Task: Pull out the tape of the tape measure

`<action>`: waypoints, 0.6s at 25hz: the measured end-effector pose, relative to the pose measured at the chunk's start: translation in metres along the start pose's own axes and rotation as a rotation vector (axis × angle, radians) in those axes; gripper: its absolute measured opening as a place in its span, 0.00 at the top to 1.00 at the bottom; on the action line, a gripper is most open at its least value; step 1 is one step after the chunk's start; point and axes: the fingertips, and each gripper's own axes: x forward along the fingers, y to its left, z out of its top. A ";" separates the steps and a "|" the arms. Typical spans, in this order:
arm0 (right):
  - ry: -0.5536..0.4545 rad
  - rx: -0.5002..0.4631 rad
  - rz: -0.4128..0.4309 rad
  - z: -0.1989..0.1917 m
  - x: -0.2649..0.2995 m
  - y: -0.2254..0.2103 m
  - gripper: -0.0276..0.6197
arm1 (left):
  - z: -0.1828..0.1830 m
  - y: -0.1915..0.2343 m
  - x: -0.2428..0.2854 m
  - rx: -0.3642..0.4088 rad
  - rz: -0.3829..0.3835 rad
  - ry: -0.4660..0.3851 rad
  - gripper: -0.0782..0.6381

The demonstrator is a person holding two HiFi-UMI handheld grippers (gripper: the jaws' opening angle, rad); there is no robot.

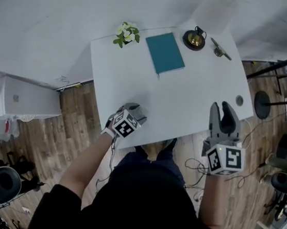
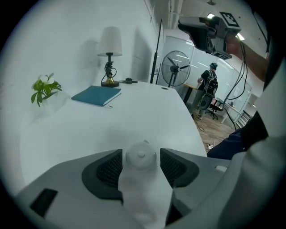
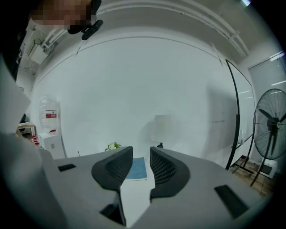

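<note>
Dark-clothed torso (image 1: 142,210) fills 6 o'clock. At the white table's (image 1: 188,91) 7 o'clock corner, the left gripper (image 1: 135,111) gapes wide, its pads flanking the round white tape measure (image 2: 141,155) without pressing it. At 4 o'clock, the right gripper (image 1: 222,108) hangs part-open and empty.

Along the far edge of the surface (image 1: 187,96) sit, from left to right, a plant (image 1: 126,34), a notebook (image 1: 165,52), a lamp (image 1: 194,39) and a small item (image 1: 220,49). Near the front edge, the tape measure (image 2: 141,156) lies between the jaws of the left gripper (image 1: 135,111). The right gripper (image 1: 222,106) is over the front right corner. A fan (image 2: 175,68) stands on the floor beyond the surface's right side.
</note>
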 end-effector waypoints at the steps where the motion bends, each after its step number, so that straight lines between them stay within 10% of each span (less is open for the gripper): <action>1: -0.001 0.001 0.000 0.000 -0.001 -0.001 0.76 | -0.002 0.000 0.002 -0.005 0.001 0.008 0.54; 15: -0.008 -0.012 0.120 0.005 0.011 -0.009 0.78 | -0.004 -0.006 0.005 0.009 0.105 0.043 0.59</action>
